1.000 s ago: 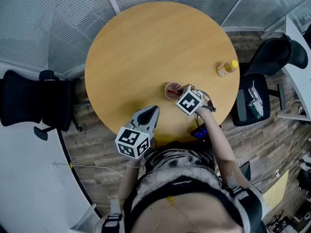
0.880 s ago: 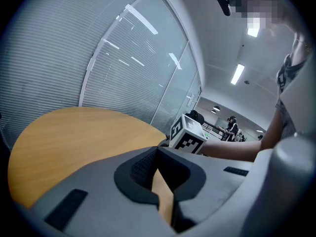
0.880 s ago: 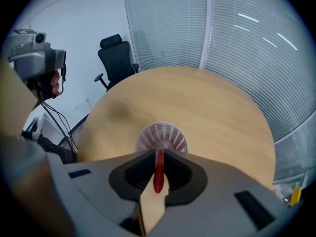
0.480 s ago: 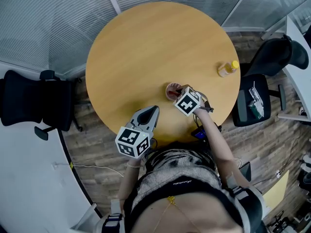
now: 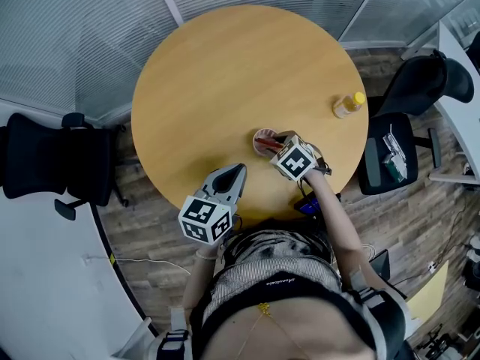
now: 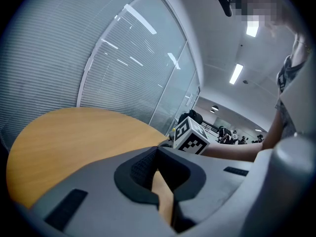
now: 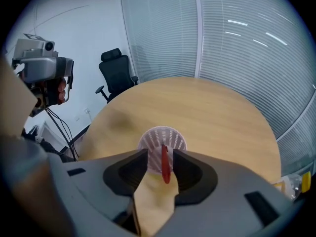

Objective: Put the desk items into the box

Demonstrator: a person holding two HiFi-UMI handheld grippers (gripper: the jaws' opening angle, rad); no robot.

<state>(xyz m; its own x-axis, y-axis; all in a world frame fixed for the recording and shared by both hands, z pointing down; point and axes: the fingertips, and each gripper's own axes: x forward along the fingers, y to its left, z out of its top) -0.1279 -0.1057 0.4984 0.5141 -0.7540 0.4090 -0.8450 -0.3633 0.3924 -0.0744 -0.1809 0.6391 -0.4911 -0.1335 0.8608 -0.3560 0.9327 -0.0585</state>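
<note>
Right gripper (image 7: 160, 155) opening over white mesh cup (image 7: 153, 138)
We see its jaws just spread wide, 1 red pen (image 7: 164, 168) btw them, not pinched, standing in the cup on table (image 7: 207, 107); left gripper (image 6: 157, 150) pressed together, empty.

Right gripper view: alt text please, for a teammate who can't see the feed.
The right gripper, whose jaws have just been opening, straddles without gripping the top of a red pen that stands in a white mesh cup on a round wooden table. A black office chair stands beyond the table.
</note>
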